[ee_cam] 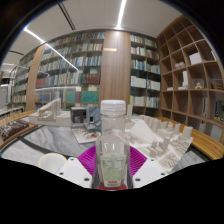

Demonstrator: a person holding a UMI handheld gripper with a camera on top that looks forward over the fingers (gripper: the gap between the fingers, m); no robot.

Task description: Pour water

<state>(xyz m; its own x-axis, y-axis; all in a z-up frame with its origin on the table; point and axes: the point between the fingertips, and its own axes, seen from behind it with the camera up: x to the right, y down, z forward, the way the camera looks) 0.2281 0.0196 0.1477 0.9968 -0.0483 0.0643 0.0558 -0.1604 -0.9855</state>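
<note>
The gripper (pixel 112 168) is closed on a clear plastic bottle (pixel 113 145) with a white cap (pixel 113 106); both magenta pads (pixel 89 160) press its sides and the bottle stands upright between them. Beyond lies a table (pixel 45 140) carrying pale objects. Farthest back, bookshelves (pixel 75 68) line the wall.

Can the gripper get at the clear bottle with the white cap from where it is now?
Probably yes. The bottle already stands upright between the fingers of the gripper, pink pads at both its sides. Nothing lies between them. Whether both pads press on it cannot be told.
</note>
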